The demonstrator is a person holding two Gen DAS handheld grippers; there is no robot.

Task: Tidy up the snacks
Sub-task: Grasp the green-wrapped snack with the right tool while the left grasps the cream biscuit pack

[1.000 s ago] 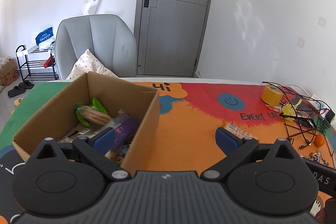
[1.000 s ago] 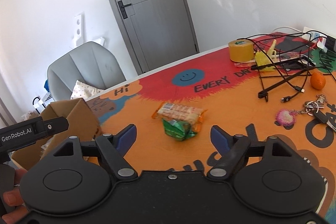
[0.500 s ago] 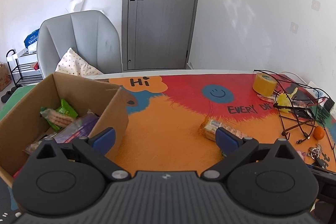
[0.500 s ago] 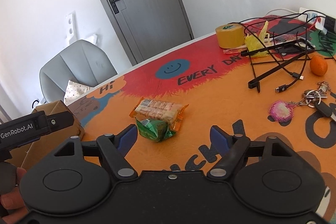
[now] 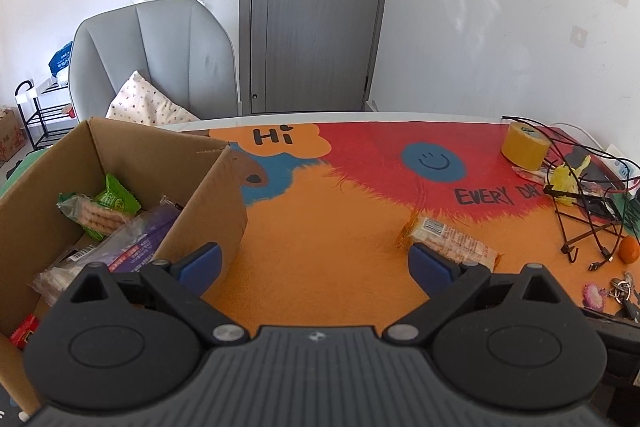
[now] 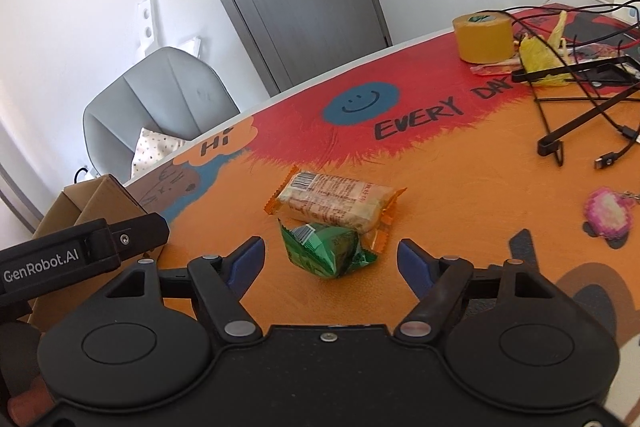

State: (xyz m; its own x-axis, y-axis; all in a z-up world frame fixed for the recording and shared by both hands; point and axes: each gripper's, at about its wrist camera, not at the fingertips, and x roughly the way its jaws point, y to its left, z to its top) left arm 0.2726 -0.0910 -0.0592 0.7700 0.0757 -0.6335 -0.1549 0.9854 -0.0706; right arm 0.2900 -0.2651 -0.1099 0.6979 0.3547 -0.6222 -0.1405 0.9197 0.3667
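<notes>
I hold the right gripper (image 6: 330, 259) unclenched, jaws just narrowing, astride the green snack packet (image 6: 328, 251), probably to grab it for the cardboard box (image 6: 96, 203).

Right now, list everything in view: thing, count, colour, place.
cardboard box: one, brown, table's left, snack packets inside
orange cracker packet: one, mid-table
green packet: one, against the cracker packet's near side
tape roll: one, yellow, far right
tangerine: one, orange, right edge
cables: several, black, right
keyring charm: one, pink, right
chair: one, grey, behind table
left gripper: open, empty
right gripper: open, closing in astride the green packet
</notes>
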